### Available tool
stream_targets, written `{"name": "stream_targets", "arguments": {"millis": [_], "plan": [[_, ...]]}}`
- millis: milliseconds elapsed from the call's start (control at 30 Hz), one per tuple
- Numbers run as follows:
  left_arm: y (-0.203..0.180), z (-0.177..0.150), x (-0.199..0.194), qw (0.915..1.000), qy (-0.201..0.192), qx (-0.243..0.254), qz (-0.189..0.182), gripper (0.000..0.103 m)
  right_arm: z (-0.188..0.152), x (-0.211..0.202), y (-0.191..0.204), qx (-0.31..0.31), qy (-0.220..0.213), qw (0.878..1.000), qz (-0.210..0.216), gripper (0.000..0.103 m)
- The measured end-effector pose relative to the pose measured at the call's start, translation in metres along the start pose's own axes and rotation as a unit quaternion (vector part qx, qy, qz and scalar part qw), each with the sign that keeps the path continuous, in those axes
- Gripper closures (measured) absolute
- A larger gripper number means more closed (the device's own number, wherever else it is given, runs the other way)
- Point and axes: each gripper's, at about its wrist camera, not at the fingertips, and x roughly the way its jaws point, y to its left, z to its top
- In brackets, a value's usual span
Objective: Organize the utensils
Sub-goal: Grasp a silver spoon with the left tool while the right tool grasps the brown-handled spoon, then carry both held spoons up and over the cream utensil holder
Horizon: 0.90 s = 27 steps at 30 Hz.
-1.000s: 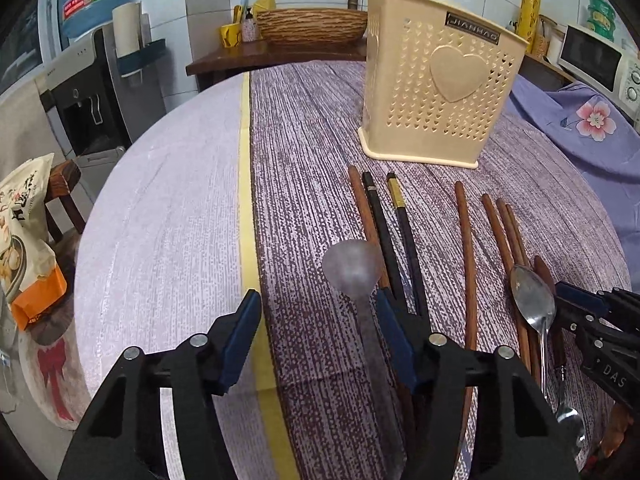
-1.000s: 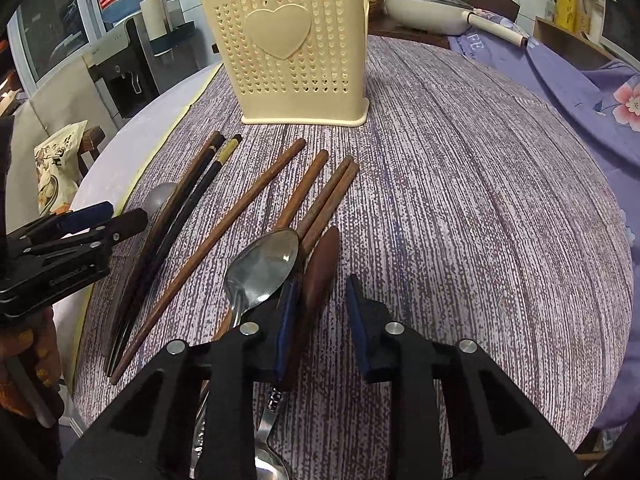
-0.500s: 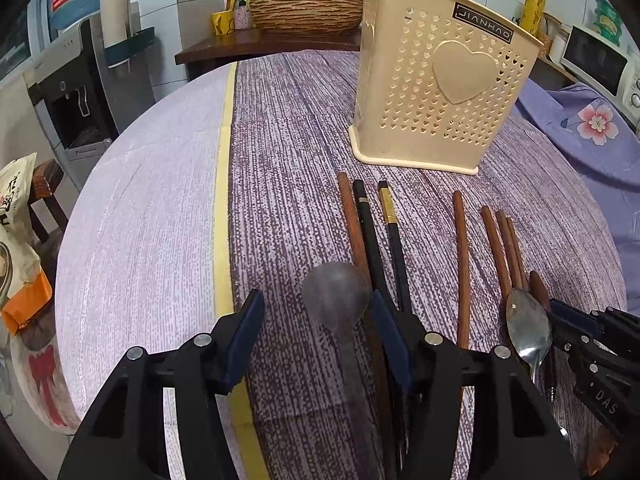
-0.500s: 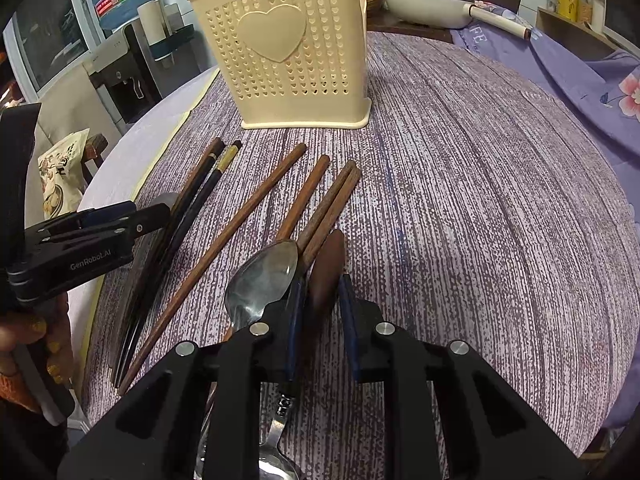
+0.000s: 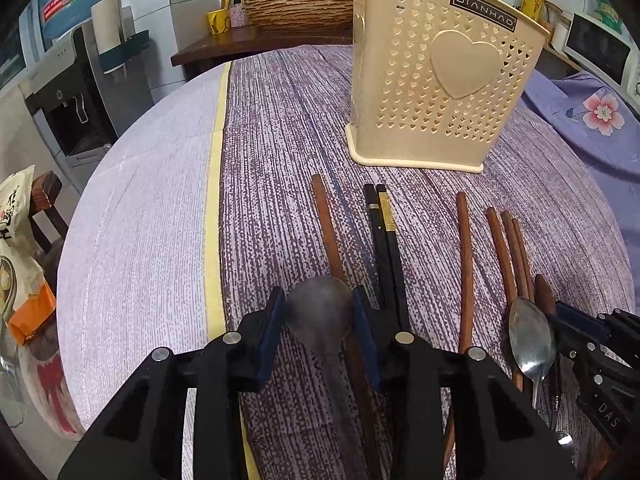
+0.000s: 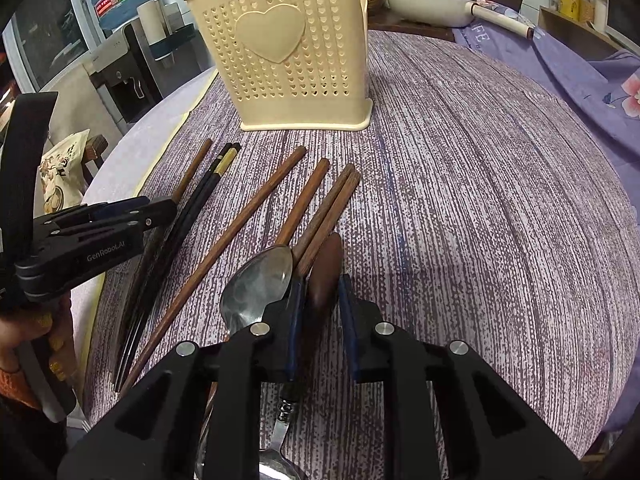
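My left gripper [image 5: 318, 300] is closing and its blue pads sit against both sides of a grey spoon's bowl [image 5: 320, 320] lying on the table. In the right wrist view my right gripper [image 6: 320, 292] is shut on a dark wooden spoon [image 6: 326, 264], beside a shiny metal spoon [image 6: 260, 280]. Brown chopsticks [image 5: 464, 260] and a black pair [image 5: 384, 248] lie in a row between the two grippers. The cream perforated utensil holder [image 5: 440, 80] stands upright behind them.
A striped purple cloth [image 5: 280, 140] covers the round table, with a yellow band [image 5: 214, 200] and a paler part to its left. A floral purple fabric [image 5: 592, 120] lies at the right. A water dispenser [image 5: 68, 100] stands beyond the left edge and a pan [image 6: 428, 4] behind.
The left jaws have come in from wide apart onto the grey spoon's bowl. The right jaws have narrowed a little around the wooden spoon. Both hands have stayed nearly in place.
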Motion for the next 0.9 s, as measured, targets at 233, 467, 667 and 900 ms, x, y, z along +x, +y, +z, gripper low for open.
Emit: {"name": "stream_targets", "arguments": {"millis": [233, 467, 667, 900], "plan": [[0.001, 0.000, -0.003, 1.0000, -0.007, -0.007, -0.002, 0.069, 0.003, -0.005, -0.002, 0.001, -0.015, 1.000, 0.004, 0.085], [0.002, 0.004, -0.021, 0.9990, -0.036, -0.017, -0.018, 0.069, 0.006, -0.022, -0.010, 0.010, -0.044, 0.999, 0.022, 0.086], [0.000, 0.007, -0.043, 0.9972, -0.069, -0.017, -0.021, 0.069, 0.009, -0.040, -0.015, 0.014, -0.074, 0.997, 0.034, 0.086], [0.000, 0.011, -0.068, 0.9941, -0.103, -0.019, -0.028, 0.069, 0.012, -0.063, -0.013, 0.009, -0.105, 0.993, 0.044, 0.087]]}}
